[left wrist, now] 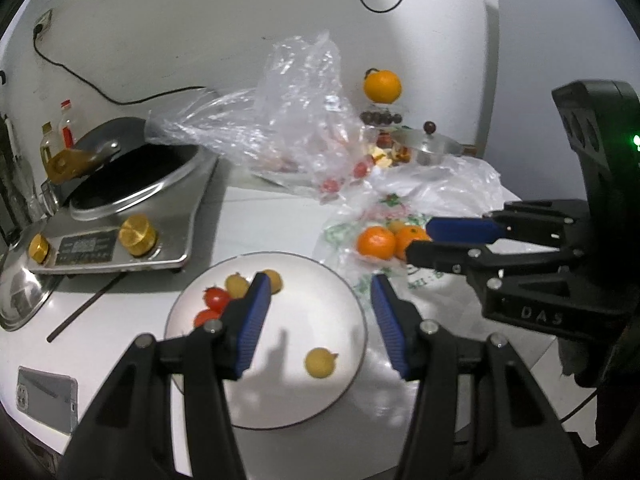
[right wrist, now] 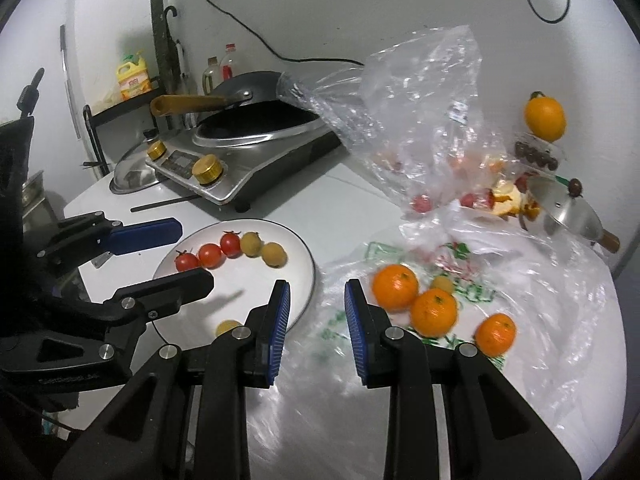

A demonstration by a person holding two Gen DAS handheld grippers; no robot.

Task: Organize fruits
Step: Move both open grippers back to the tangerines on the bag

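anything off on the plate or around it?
One small yellow fruit sits alone at the near side of the round white plate, apart from the arc of red cherry tomatoes and yellow fruits at the far rim. Both grippers are open and empty.

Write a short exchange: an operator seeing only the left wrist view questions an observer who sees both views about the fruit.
Operator: My left gripper hides part of the plate. How many cherry tomatoes are on it?
Observer: Three, in a row beside two yellow fruits.
Operator: The right gripper covers the oranges on the printed bag. How many?
Observer: Three, all loose on the bag.
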